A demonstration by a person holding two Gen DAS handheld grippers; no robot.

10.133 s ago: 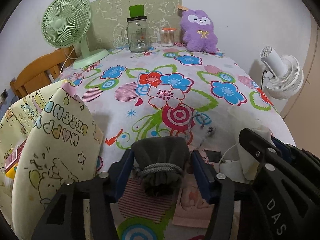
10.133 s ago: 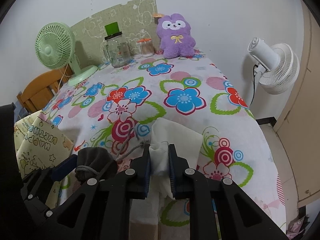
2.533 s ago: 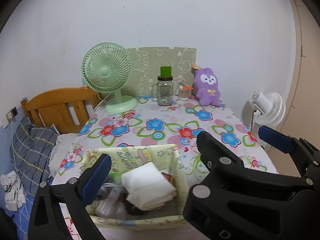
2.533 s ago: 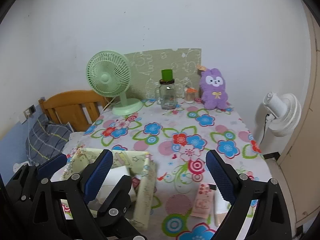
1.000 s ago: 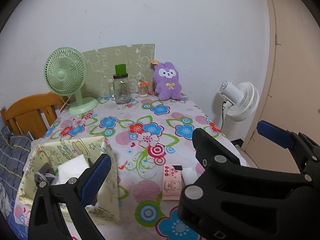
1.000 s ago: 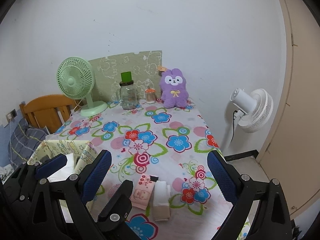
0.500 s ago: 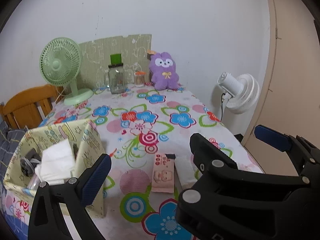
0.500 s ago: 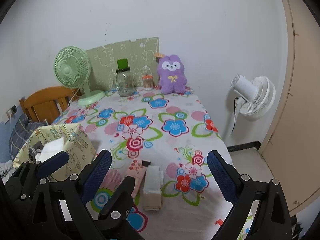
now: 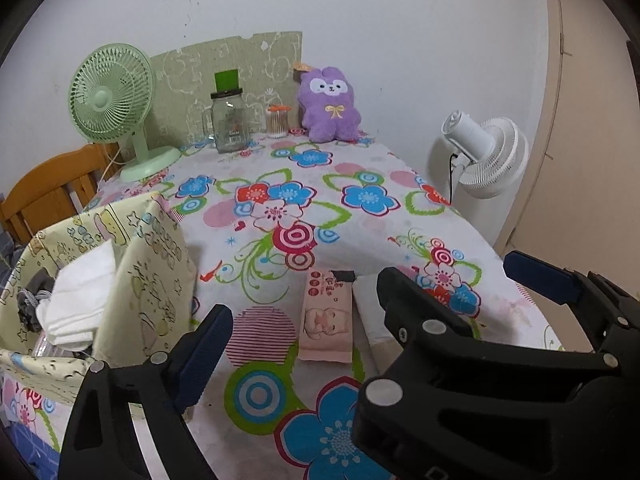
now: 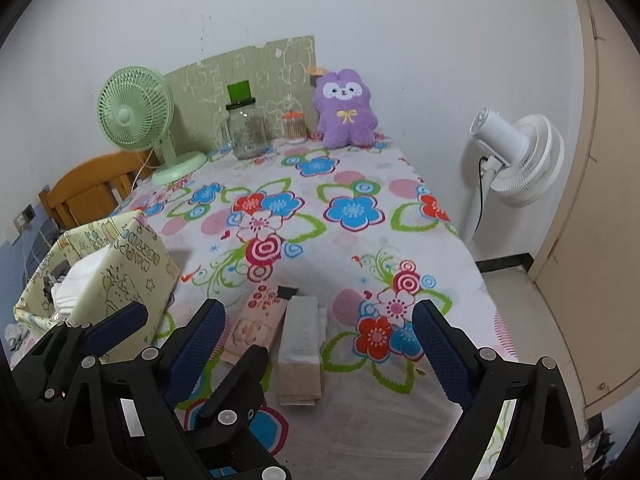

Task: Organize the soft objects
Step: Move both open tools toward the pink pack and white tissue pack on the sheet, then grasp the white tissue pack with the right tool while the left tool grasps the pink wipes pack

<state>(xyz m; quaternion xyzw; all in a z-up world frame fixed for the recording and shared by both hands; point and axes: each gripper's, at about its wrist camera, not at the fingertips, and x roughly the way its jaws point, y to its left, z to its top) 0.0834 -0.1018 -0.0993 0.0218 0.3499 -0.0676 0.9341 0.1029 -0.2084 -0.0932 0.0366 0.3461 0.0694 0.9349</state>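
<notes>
Yellow cartoon-print fabric bin [image 9: 152, 280] sits at the near-left corner of the flowered table [image 9: 360, 216] and already has soft stuff in it — a folded white cloth [image 9: 80, 296] on top and a grey drawstring pouch [image 9: 34, 296] tucked at its left edge, plus smth clear underneath I can't make out. So part of the sorting looks done. Left to do, as far as I can judge: the pink tissue pack [image 9: 326, 316] w/ a baby face and the beige-and-white tissue pack [image 10: 302, 344] just beside it on its right, both lying flat near the front edge, outside the bin. The purple plush [image 9: 330, 106] stands at the far end by the wall, well apart from the bin — may or may not count as one of the items. Left gripper [image 9: 368, 300] hangs above the near table, jaws spread wide, nothing between them. Right gripper [image 10: 320, 332] likewise wide apart and empty, roughly over the two packs. Probably about halfway, next grab likely one of the packs.
</notes>
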